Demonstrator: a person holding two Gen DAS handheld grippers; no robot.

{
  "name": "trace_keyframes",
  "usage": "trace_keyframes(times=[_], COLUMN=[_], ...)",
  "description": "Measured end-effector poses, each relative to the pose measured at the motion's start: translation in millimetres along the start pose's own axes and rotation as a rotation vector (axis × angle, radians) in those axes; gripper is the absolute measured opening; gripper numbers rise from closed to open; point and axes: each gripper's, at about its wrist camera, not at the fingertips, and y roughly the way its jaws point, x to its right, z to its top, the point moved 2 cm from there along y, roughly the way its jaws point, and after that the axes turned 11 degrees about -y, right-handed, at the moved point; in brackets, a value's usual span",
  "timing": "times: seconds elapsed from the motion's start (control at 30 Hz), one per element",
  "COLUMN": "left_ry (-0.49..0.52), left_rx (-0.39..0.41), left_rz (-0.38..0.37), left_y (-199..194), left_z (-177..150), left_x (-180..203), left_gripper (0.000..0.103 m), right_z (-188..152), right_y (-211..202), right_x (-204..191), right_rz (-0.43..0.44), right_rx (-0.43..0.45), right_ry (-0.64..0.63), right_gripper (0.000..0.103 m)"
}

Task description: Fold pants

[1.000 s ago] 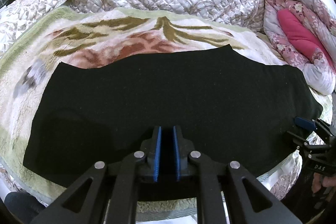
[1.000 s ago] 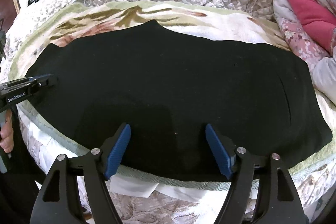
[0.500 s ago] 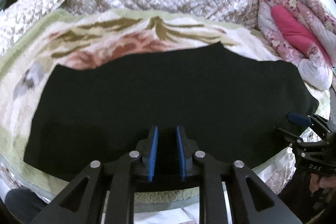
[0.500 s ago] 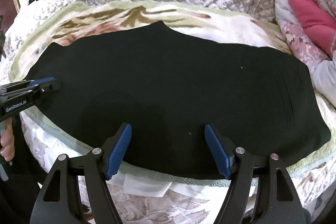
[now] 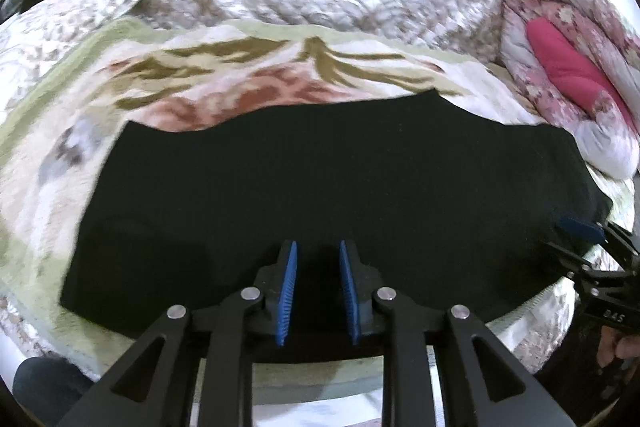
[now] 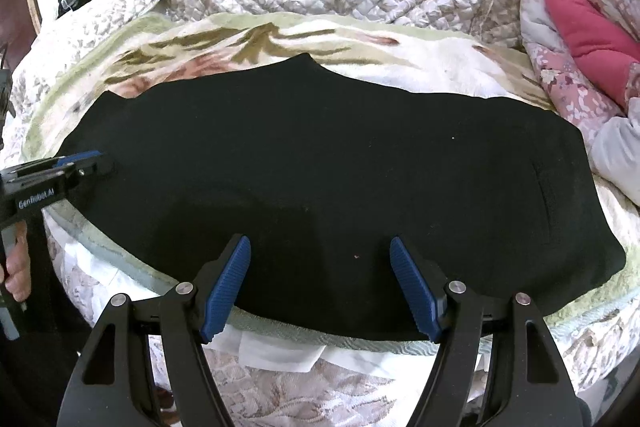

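We have the black pants [image 6: 320,171] lying flat on the floral blanket [image 5: 240,75], left gripper [image 5: 317,291] opening on nothing, right gripper [image 6: 320,283] wide apart; snagging blanket pile could drag it along

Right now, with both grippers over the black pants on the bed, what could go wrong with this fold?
1. The left gripper is opening with no cloth visibly pinched; its next grab could miss.
2. The pants reach the blanket's near edge, so a tug might slide them off.
3. The open right gripper might pinch blanket as well.
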Motion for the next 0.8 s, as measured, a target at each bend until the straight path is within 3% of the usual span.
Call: trace_keyframes(times=[0.3, 0.5, 0.8], left_ry=[-0.140, -0.236, -0.369], left_rx=[-0.003, -0.006, -0.103], left_rz=[0.105, 0.033, 0.006], left_y=[-1.6, -31.4, -30.0], left_z=[26.0, 13.2, -16.0], left_x=[-67.4, -83.3, -92.3], left_gripper=[0.024, 0.024, 0.025], right_z=[3.8, 2.5, 4.5], right_y=[1.9, 5.0, 6.8], right_x=[-2.7, -2.3, -2.7], right_rz=[0.020, 0.029, 0.045], right_rx=[0.000, -0.004, 0.008], right_ry=[0.007, 0.023, 0.019], right_gripper=[0.072, 0.072, 0.072])
